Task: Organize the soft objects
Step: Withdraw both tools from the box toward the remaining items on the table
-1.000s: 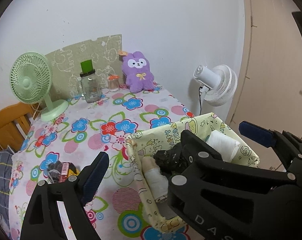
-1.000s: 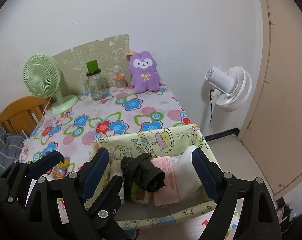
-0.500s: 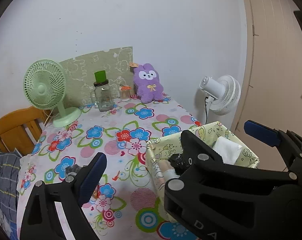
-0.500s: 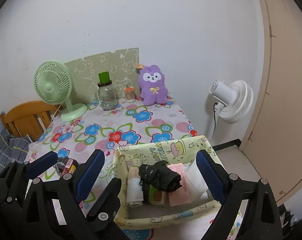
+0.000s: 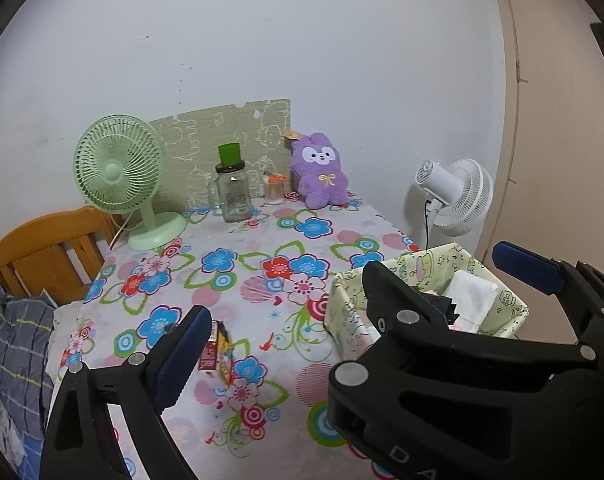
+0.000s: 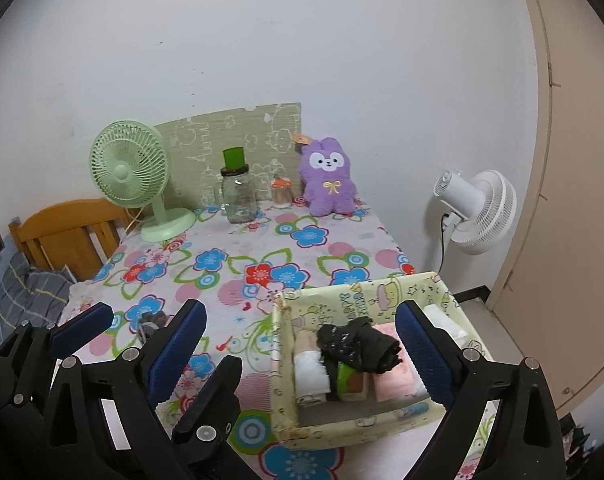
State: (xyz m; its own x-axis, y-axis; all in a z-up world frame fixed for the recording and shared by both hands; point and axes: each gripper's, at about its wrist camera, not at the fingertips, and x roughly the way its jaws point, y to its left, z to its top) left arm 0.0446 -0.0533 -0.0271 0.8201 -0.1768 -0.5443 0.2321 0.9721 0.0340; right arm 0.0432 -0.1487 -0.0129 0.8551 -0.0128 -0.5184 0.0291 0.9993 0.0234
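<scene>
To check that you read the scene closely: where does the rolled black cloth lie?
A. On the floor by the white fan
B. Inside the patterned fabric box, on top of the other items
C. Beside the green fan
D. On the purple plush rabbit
B: the right wrist view shows the black cloth inside the patterned fabric box, lying across the white roll and pink pack.

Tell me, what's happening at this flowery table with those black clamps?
A person holds two clamp-like grippers over the table, tidying soft things into a yellow cloth box. The box already has a black bundle, a white roll and a pink pack inside. The right gripper is opening and grips nothing, poised above the box; the left gripper is open and empty too. A purple plush bunny sits by the wall.
</scene>
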